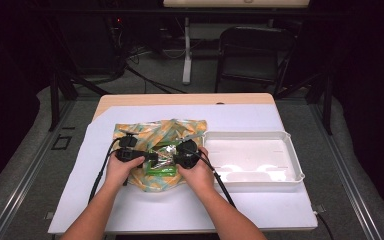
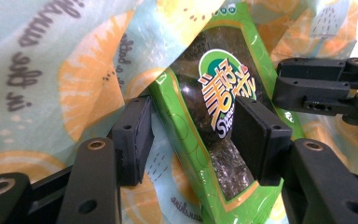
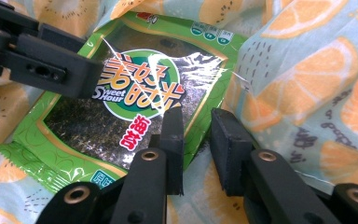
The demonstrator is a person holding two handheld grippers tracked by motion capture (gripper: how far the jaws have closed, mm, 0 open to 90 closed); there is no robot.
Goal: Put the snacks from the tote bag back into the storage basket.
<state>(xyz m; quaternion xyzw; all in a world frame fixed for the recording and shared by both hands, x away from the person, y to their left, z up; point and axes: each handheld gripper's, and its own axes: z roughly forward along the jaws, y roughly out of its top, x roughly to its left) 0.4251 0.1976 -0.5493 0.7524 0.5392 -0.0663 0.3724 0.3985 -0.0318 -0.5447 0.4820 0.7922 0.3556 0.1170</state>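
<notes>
A green seaweed snack packet [image 1: 162,162] lies on a cloth printed with orange slices [image 1: 145,131], which is bunched up around it. My left gripper [image 1: 152,156] reaches in from the packet's left, my right gripper [image 1: 177,159] from its right. In the left gripper view the jaws [image 2: 193,135] stand wide apart astride the packet [image 2: 214,93], and the pads do not press it. In the right gripper view the jaws [image 3: 198,144] stand a narrow gap apart over the packet's [image 3: 121,107] edge, where it meets the cloth [image 3: 307,84]. Nothing is pinched between them.
A white plastic tray [image 1: 252,135] with nothing in it sits just right of the cloth. Both rest on a white sheet [image 1: 180,205] over a wooden table. A black chair [image 1: 252,55] and stand legs are on the floor beyond the far edge.
</notes>
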